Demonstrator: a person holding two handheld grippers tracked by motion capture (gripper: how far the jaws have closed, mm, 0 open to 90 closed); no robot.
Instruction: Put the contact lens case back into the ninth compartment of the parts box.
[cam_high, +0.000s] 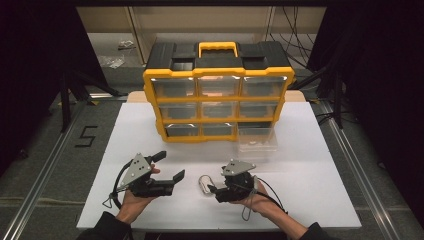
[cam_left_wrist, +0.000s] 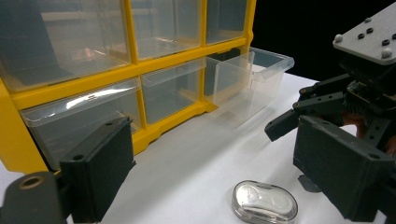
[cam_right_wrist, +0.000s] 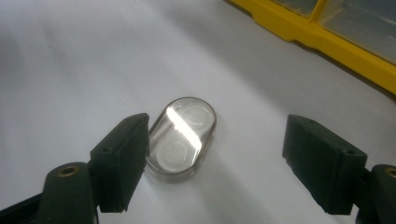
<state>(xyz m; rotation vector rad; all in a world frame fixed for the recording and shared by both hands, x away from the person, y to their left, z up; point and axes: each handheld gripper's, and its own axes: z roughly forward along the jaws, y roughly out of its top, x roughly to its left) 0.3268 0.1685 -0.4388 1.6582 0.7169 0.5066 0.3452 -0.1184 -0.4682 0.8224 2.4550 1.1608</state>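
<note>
1. A small clear oval case (cam_high: 204, 184) is seen lying flat on the white desk (cam_high: 310, 165), in front of the yellow organizer (cam_high: 218, 90) and well apart from it.
2. The case is taken as the landmark: the right hand-held gripper (cam_high: 214, 192) is held just to its right in the high view, with the jaws pointed toward it.
3. In the right gripper view the right hand-held gripper (cam_right_wrist: 217, 163) is shown released, its jaws spread wide; the case (cam_right_wrist: 183, 138) is placed between them, close against the left jaw, and well apart from the right jaw.
4. Whether the left jaw is touching the case cannot be told.
5. The left hand-held gripper (cam_high: 170, 166) is held to the left of the case in the high view, released as well, with nothing between its jaws.
6. In the left gripper view the case (cam_left_wrist: 265, 201) is seen low between the spread jaws of the left hand-held gripper (cam_left_wrist: 224, 182), resting on the desk, with the right hand-held gripper (cam_left_wrist: 285, 123) just behind it.
7. Beyond the case, one clear drawer (cam_high: 257, 139) is pulled out from the bottom right slot of the organizer and is rested on the desk.
8. The other drawers are seen pushed in.
</note>
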